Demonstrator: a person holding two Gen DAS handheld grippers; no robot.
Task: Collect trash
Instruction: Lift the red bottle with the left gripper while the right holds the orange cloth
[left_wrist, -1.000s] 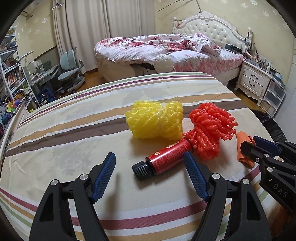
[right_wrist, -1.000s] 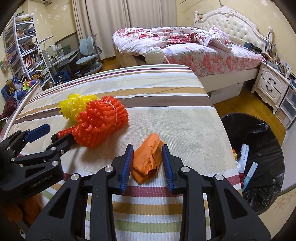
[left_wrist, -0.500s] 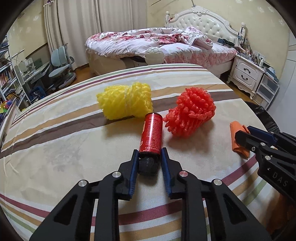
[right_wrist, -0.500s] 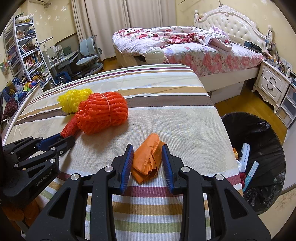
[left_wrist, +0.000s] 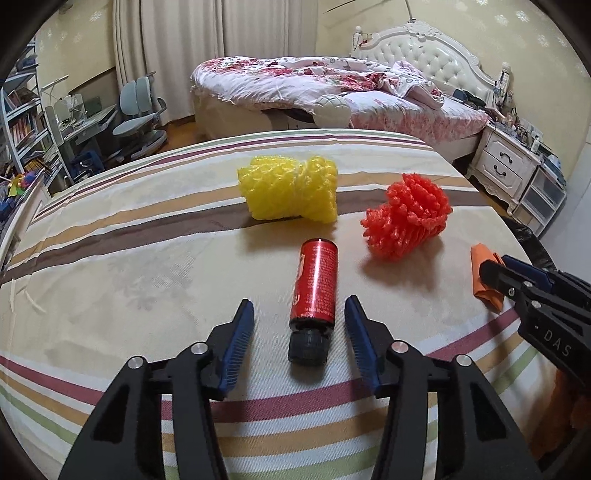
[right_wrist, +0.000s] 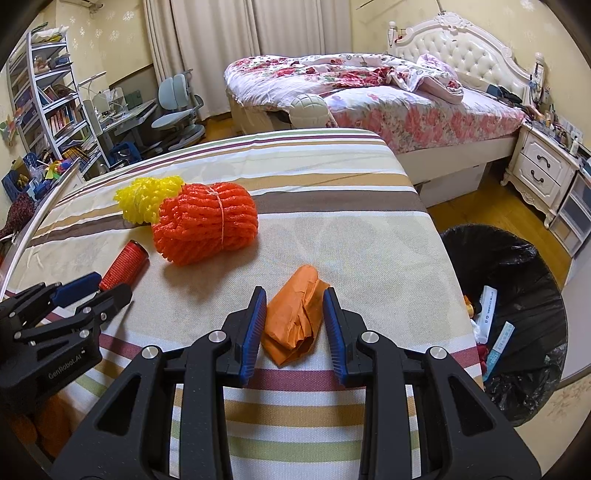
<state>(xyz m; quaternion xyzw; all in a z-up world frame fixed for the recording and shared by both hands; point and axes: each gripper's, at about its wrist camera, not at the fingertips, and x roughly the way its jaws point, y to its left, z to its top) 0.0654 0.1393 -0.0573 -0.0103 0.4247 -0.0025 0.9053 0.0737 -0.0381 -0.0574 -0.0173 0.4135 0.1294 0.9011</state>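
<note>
Striped worktop (left_wrist: 110, 266) carrying the trash items, seen along both tongs. Ahead of the right tongs and off to their right, beyond the worktop edge, a black-lined trash bin (right_wrist: 517, 258) on the floor, with cartons and wrappers inside. Ahead of the left tongs, farthest off, a yellow foam-net bundle (left_wrist: 291, 188); ahead and to their right, an orange-red foam-net bundle (left_wrist: 406, 218), well apart from both tongs and tied round its middle with a thin band in the right wrist view. Left tongs (left_wrist: 299, 343): released, fingers spread wide on either side of the red bottle (left_wrist: 316, 284), which lies on its side with its black cap (left_wrist: 308, 347) pointing back between the blue pads; neither pad touches it. Right tongs (right_wrist: 294, 326): partly closed about the crumpled orange paper (right_wrist: 295, 317), which lies on the worktop between the pads; the pads sit just beside it on both sides, and whether they press it cannot be told. In the left wrist view the right tongs stand to the right, their tips at the paper.
</note>
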